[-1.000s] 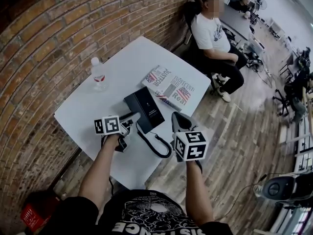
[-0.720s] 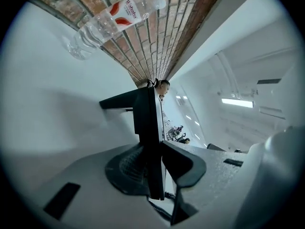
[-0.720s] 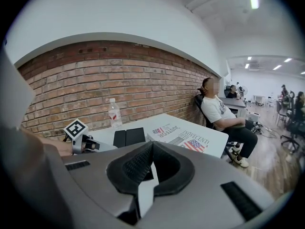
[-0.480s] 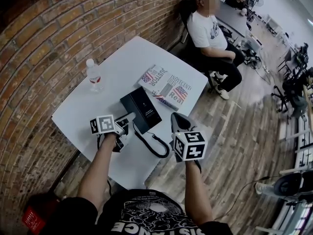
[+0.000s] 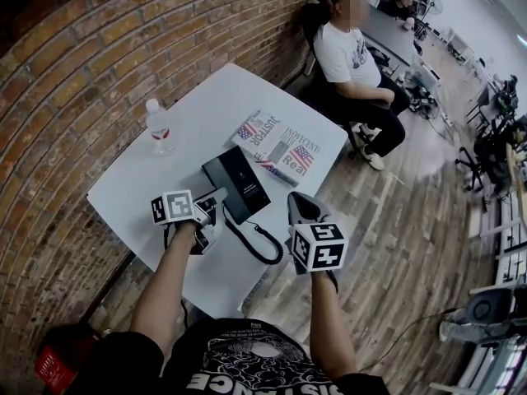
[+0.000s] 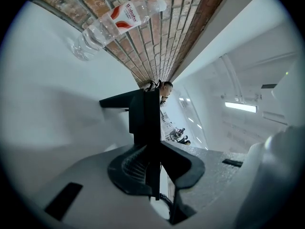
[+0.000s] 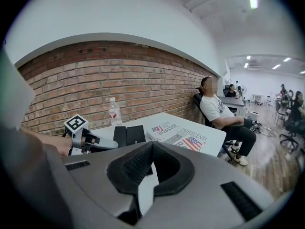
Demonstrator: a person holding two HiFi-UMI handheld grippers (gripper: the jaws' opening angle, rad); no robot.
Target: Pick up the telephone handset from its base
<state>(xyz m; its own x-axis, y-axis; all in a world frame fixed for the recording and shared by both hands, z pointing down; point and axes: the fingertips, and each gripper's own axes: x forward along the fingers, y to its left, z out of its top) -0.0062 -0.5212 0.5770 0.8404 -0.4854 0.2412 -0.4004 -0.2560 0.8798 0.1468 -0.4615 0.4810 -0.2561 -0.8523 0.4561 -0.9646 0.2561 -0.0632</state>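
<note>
White table (image 5: pixel 198 109) by brick wall (image 5: pixel 82 56): left tool (image 5: pixel 214 199) closing onto handset (image 6: pixel 145 118), right tool (image 7: pixel 151 148) pressed closed, empty.

The white table (image 5: pixel 206 97) is bare along the side by the brick wall (image 5: pixel 74 72) — I could slide a gripper through there. The water bottle (image 5: pixel 158 127) stands alone near that wall, well apart from the rest, with room all round it. In the middle the black telephone base (image 5: pixel 237 183) blocks the way. Its curly cord (image 5: pixel 259 249) loops out toward the near edge and lies on the tabletop. Two books (image 5: pixel 284 146) lie just beside the base and fill the far right corner. Past that corner a person (image 5: pixel 358 64) sits in a chair. To the right, off the table, there is only wood floor (image 5: pixel 395 220) — lots of room.
</note>
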